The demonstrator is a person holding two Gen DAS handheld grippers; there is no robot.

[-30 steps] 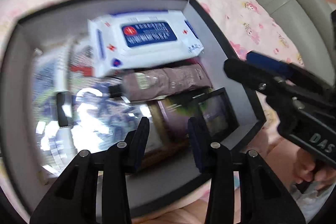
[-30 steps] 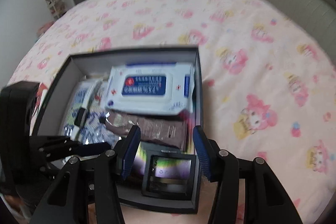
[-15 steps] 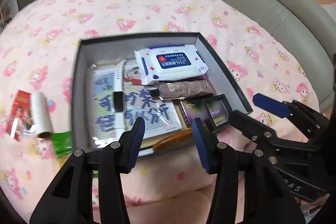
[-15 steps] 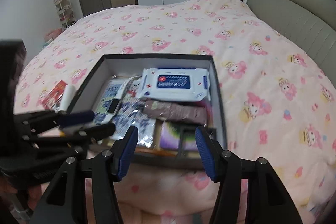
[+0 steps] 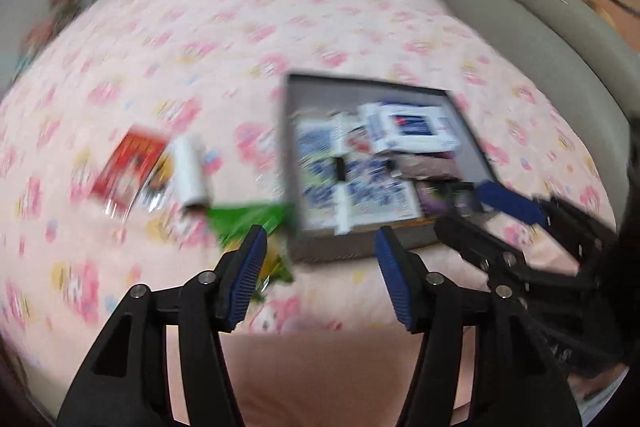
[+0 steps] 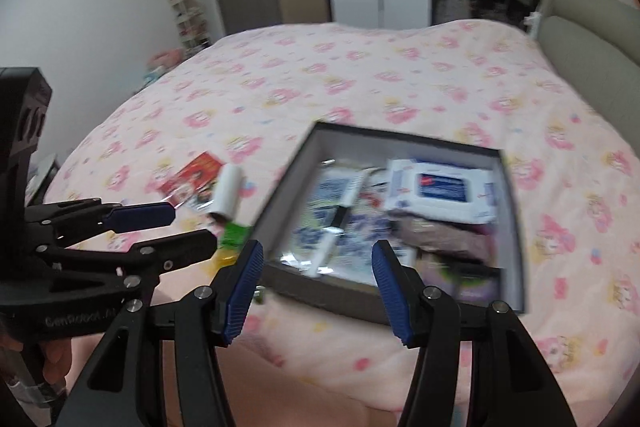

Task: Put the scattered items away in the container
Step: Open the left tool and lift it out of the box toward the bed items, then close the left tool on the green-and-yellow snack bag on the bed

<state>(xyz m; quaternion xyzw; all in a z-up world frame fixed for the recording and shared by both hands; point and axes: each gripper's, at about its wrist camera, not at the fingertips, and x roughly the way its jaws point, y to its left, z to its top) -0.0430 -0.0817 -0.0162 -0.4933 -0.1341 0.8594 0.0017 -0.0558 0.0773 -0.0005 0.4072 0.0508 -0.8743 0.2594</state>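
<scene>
A dark open box (image 5: 294,163) (image 6: 288,183) lies on the pink bed and holds a white wipes pack (image 5: 408,127) (image 6: 444,189), a brown tube (image 6: 436,235) and printed packets. Left of it on the bedspread lie a red packet (image 5: 128,167) (image 6: 192,175), a white roll (image 5: 190,171) (image 6: 228,195) and a green packet (image 5: 248,219) (image 6: 234,235). My left gripper (image 5: 320,259) is open and empty, near the box's front left corner. My right gripper (image 6: 316,271) is open and empty above the box's front edge.
A grey padded headboard (image 5: 540,43) (image 6: 592,43) runs along the right of the bed. A door, wardrobe and shelves (image 6: 188,11) stand beyond the bed's far end.
Both grippers have pulled back and up from the box. My left view has swung left, so the red packet, white roll and green packet now show nearer the middle.
</scene>
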